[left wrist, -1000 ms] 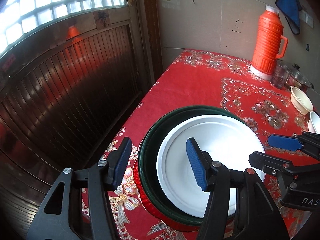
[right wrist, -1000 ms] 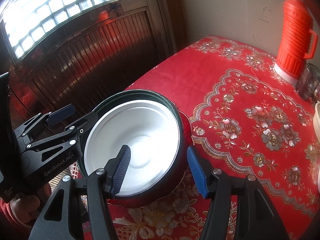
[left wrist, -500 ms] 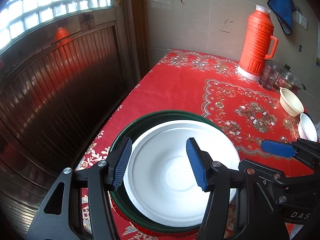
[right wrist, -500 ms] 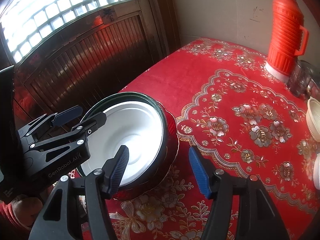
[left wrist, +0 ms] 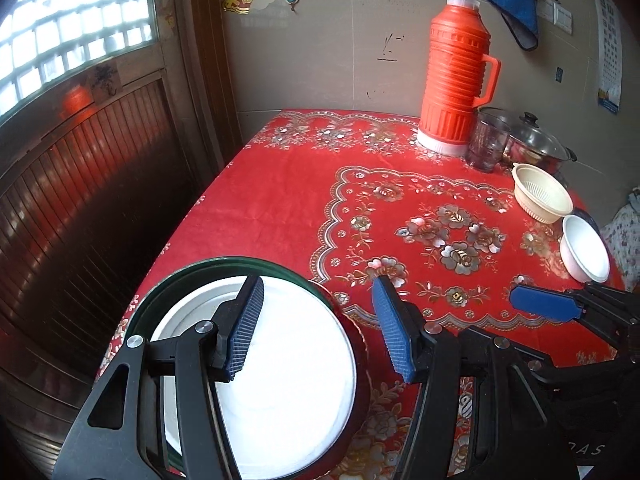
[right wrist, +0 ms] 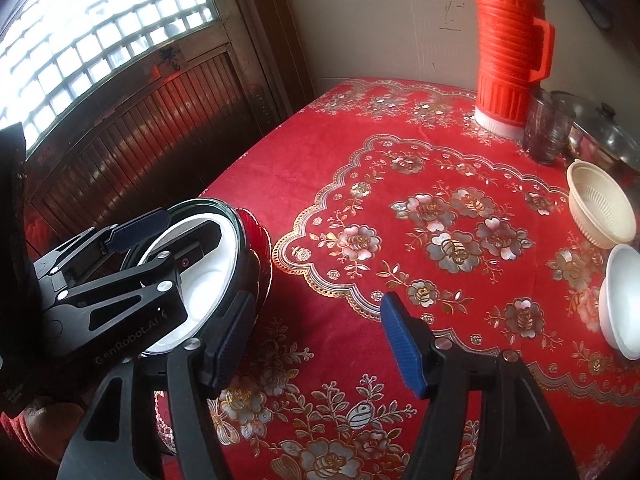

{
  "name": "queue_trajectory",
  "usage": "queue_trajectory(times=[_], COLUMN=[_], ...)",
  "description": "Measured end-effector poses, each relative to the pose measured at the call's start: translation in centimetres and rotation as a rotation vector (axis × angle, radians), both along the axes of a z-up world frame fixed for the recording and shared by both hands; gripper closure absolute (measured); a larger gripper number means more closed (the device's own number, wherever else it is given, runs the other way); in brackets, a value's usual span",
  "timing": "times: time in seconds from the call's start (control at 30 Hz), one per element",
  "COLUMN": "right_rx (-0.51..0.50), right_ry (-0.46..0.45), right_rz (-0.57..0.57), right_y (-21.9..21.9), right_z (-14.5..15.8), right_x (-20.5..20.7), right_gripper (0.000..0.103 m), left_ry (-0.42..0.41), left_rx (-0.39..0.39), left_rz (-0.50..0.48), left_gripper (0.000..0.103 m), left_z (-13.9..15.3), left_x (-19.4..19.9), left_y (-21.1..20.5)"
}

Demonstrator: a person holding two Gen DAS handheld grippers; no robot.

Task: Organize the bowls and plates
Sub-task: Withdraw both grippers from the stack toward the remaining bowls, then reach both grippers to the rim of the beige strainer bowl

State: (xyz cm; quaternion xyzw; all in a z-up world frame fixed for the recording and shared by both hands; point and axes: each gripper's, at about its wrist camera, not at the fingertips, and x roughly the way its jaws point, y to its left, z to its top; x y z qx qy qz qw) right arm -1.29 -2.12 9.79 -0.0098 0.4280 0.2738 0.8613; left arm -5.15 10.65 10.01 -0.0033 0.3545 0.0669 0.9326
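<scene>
A white plate (left wrist: pixel 296 392) lies in a dark green plate (left wrist: pixel 208 268) on a red plate (right wrist: pixel 260 248), stacked at the table's near left corner. My left gripper (left wrist: pixel 316 328) is open and empty above the stack's right side; it also shows in the right wrist view (right wrist: pixel 168 232). My right gripper (right wrist: pixel 316 336) is open and empty over the tablecloth to the right of the stack. A white bowl (left wrist: pixel 584 248) and a cream strainer bowl (left wrist: pixel 542 194) sit at the right edge, also in the right wrist view: white bowl (right wrist: pixel 624 304), cream bowl (right wrist: pixel 600 204).
An orange thermos (left wrist: pixel 456 76), a glass (left wrist: pixel 488 144) and a lidded steel pot (left wrist: pixel 536 144) stand at the back right by the wall. The red flowered tablecloth (left wrist: pixel 288 184) covers the table. A dark wooden door (left wrist: pixel 80 184) is left of the table.
Both grippers have pulled back and swung right, away from the plate stack. The stack now sits lower and further left in both views. Both stay open.
</scene>
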Motion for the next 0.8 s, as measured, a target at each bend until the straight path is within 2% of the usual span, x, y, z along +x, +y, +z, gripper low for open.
queue_trajectory(times=[0.37,0.8], right_rx=[0.016,-0.019], right_ry=[0.005,-0.008], right_rz=[-0.126,-0.238], right_y=[-5.9,-12.3], right_z=[0.1,1.3], right_x=[1.5,5.1], right_gripper=[0.036,0.035], left_ry=[0.010,0.039], left_rx=[-0.016,-0.026], left_rz=[-0.101,-0.162], left_gripper=[0.046,0.046], left_z=[0.0,0.0], left_x=[3.7,8.8], left_y=[-5.3,-10.3])
